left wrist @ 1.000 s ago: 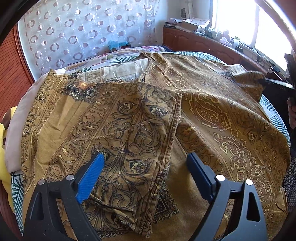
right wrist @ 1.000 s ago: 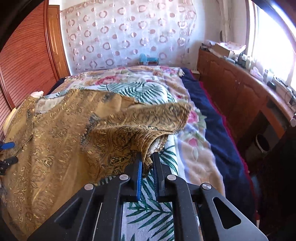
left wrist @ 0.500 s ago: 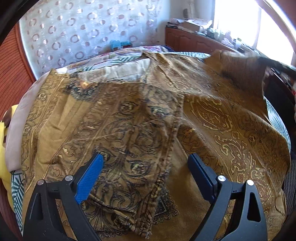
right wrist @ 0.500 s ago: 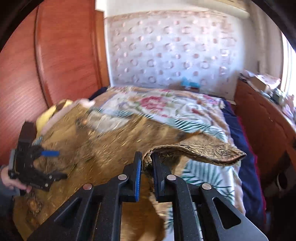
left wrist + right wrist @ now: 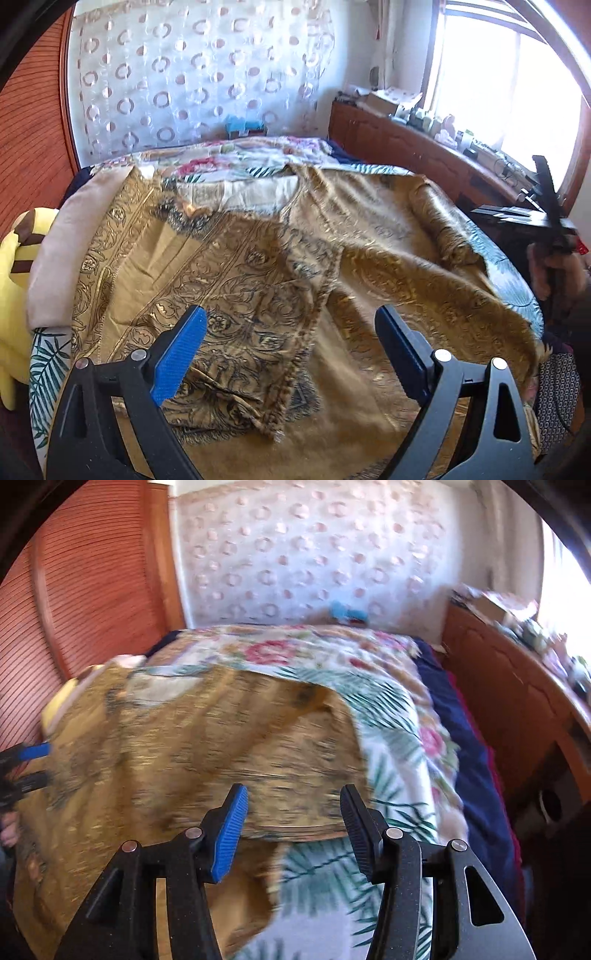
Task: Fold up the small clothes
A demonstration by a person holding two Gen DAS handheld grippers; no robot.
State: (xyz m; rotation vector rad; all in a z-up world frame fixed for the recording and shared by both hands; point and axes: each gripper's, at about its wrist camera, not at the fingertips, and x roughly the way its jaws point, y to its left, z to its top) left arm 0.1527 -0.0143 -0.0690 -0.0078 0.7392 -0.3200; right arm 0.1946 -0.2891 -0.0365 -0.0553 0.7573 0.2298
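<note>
A golden-brown patterned garment (image 5: 258, 288) lies spread on the bed, its left sleeve or panel folded in over the body. Its right side (image 5: 436, 266) lies folded in as well, rumpled. My left gripper (image 5: 291, 350) is open and empty, hovering over the garment's near part. My right gripper (image 5: 291, 819) is open and empty above the garment's right fold (image 5: 229, 753), which looks blurred. The left gripper also shows at the left edge of the right wrist view (image 5: 26, 768), and the right gripper at the right of the left wrist view (image 5: 546, 218).
The bed has a floral and palm-leaf cover (image 5: 391, 716) with a navy blanket (image 5: 469, 746) along its right. A yellow plush toy (image 5: 11, 295) and pale pillow (image 5: 55, 254) lie at the left. A wooden cabinet (image 5: 406, 155) with clutter runs under the window. A wooden headboard (image 5: 92, 590) stands left.
My right gripper carried the garment's right side over onto the body, then opened and let it go. My left gripper stayed open over the near part.
</note>
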